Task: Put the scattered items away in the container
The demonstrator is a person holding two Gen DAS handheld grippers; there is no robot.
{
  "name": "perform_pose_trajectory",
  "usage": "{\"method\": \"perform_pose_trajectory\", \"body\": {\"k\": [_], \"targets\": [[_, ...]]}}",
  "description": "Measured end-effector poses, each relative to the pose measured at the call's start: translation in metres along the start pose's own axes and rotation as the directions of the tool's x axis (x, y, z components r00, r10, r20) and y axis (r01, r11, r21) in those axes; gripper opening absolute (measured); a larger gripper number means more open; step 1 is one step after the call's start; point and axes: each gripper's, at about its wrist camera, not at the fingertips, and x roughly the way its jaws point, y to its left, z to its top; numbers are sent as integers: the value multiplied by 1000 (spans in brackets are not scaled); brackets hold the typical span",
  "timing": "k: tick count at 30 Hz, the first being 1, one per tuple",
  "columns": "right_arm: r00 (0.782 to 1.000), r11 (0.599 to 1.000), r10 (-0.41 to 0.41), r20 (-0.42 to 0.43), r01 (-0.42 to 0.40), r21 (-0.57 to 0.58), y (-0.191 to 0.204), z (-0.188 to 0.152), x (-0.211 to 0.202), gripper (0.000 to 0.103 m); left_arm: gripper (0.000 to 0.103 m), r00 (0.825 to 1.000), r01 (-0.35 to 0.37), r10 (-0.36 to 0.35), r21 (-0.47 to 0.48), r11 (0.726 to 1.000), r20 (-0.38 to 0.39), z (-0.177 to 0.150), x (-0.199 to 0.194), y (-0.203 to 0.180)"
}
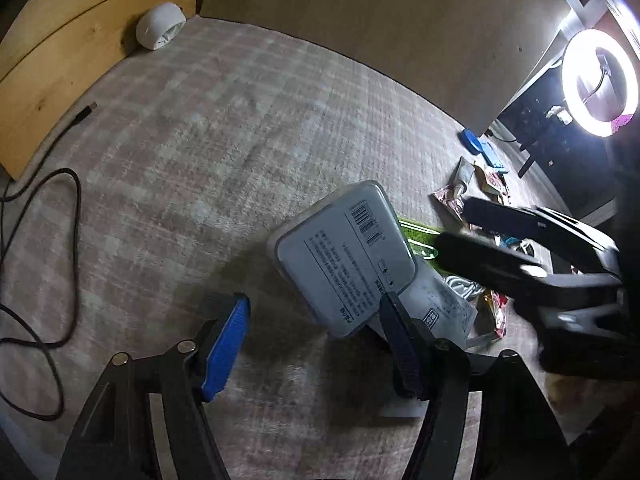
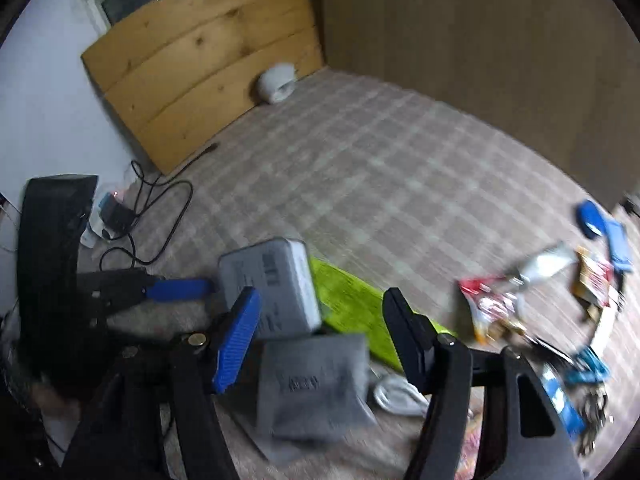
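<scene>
My left claw [image 1: 316, 316] stands apart beside the tilted grey rounded plastic box [image 1: 344, 256], my right claw [image 2: 320, 312] apart above a grey soft pouch [image 2: 316, 384] on the checked blanket [image 2: 380, 168].

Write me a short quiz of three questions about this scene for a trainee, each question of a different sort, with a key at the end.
1. True or false: the white round plastic device rests at the foot of the light wooden board.
2. What colour is the flat sheet lying next to the pale grey rounded plastic box with the barcode label? A) red B) lime green C) black
3. Short answer: look at the right gripper. Are its fingers open, or closed on an item?

Key: 1 true; 2 B; 3 open, with nothing pressed between the fingers.
</scene>
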Motion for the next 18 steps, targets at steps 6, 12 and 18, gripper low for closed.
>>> {"method": "perform_pose_trajectory", "body": {"k": [6, 12, 18], "targets": [[996, 998, 58, -72, -56, 27, -3, 13, 32, 54, 49, 998, 46, -45, -12, 999, 33, 1, 4, 2], [987, 991, 126, -98, -120, 66, -2, 10, 37, 48, 51, 995, 70, -68, -18, 997, 74, -1, 7, 0], [986, 989, 124, -109, -114, 91, -3, 8, 36, 48, 49, 994, 75, -72, -37, 997, 79, -2, 5, 1]]}}
